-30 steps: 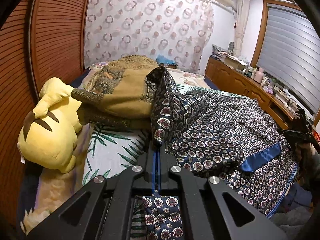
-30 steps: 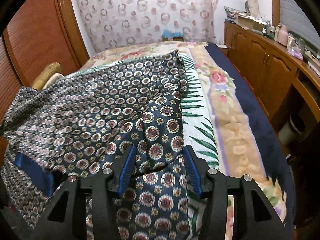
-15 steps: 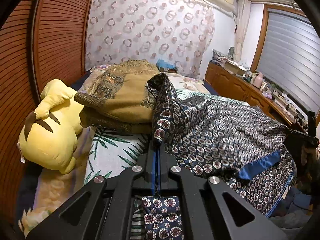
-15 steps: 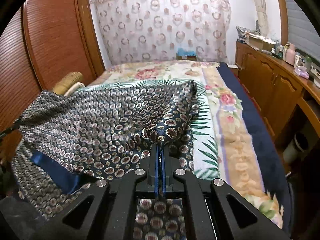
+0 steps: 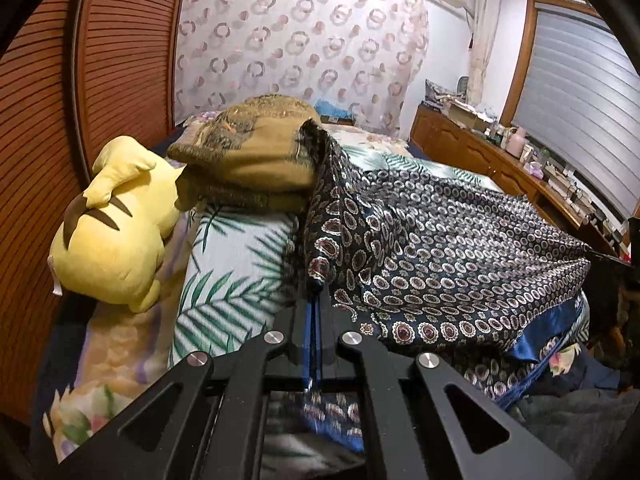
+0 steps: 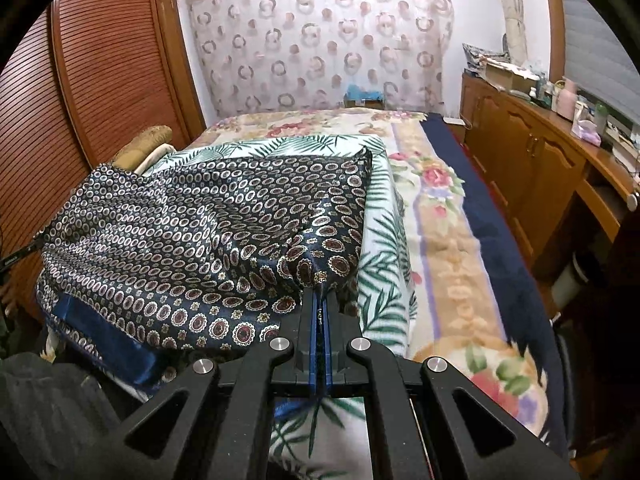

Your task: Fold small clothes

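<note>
A dark navy patterned silky garment (image 5: 432,248) with ring and medallion print and a plain blue hem band is stretched over the bed between both grippers. My left gripper (image 5: 315,300) is shut on one of its corners, the cloth bunched at the fingertips. In the right wrist view the same garment (image 6: 192,240) spreads to the left, and my right gripper (image 6: 320,300) is shut on a gathered edge of it, lifted off the leaf-print sheet (image 6: 384,248).
A yellow plush toy (image 5: 116,232) and a folded olive-brown blanket (image 5: 248,160) lie at the bed's left side by the slatted wooden doors. A wooden sideboard (image 6: 532,160) with clutter runs along the right. The floral bedspread (image 6: 452,248) lies right of the garment.
The right gripper's jaws closed on the garment's edge, then lifted it and drew it back. The left gripper kept its grip and shifted slightly, the cloth pulled tauter between them.
</note>
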Available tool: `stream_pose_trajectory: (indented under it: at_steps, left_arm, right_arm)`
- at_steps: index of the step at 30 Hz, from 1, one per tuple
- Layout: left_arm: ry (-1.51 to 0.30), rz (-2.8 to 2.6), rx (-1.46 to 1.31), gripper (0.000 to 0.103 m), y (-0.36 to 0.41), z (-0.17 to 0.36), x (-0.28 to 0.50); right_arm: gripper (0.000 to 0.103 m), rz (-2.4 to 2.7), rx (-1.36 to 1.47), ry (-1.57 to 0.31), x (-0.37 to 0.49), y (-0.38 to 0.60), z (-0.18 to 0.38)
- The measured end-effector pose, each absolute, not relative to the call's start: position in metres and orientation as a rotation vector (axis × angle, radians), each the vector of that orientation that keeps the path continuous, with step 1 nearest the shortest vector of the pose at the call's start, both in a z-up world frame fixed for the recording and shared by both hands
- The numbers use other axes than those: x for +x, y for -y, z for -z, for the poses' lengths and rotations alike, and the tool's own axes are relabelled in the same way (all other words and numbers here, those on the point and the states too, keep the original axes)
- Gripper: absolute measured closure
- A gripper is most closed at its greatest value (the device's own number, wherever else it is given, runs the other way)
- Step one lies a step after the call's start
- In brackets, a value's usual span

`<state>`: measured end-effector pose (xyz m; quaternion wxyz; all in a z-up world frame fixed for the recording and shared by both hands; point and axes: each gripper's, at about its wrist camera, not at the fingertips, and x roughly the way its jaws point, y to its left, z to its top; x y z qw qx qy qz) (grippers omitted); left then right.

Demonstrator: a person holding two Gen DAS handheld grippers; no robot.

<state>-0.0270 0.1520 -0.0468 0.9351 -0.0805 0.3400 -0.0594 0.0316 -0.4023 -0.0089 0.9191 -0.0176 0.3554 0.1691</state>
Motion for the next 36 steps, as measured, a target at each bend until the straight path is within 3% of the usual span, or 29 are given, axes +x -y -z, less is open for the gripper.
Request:
stream_pose_trajectory:
  at_steps: [7,8,10,11,12,13,15,17,36]
  left_arm:
    - [-0.715,0.115,-0.116,0.101,-0.147,0.048,-0.027]
    - [-0.713,0.106,-0.108,0.097,-0.146,0.049,-0.028]
    - [-0.704,0.101,-0.097,0.078,-0.144,0.048,-0.028]
    - [-0.698,0.098,-0.096,0.063,-0.143,0.047,-0.029]
    - [-0.692,0.1,-0.101,0.056,-0.143,0.046,-0.029]
    - [-0.692,0.104,-0.106,0.054,-0.143,0.046,-0.029]
    - [-0.695,0.108,-0.113,0.04,-0.144,0.047,-0.027]
    - [-0.696,0.108,-0.118,0.033,-0.143,0.048,-0.026]
    - [-0.746,0.029,-0.143,0.033,-0.154,0.071,-0.018]
  right_arm:
    - [0.099,-0.311,-0.064,-0.719,0.036,0.395,-0.004]
    - [0.095,-0.307,-0.07,-0.71,0.035,0.393,-0.007]
    - [0.089,-0.281,-0.108,-0.692,0.035,0.388,-0.012]
    - [0.083,-0.271,-0.123,-0.682,0.036,0.384,-0.015]
    - [0.076,-0.267,-0.13,-0.675,0.036,0.381,-0.018]
    - [0.07,-0.263,-0.134,-0.668,0.036,0.378,-0.021]
    - [0.045,-0.272,-0.129,-0.651,0.037,0.373,-0.026]
    - [0.042,-0.287,-0.136,-0.643,0.038,0.365,-0.026]
    - [0.041,-0.492,-0.188,-0.743,0.078,0.262,0.04]
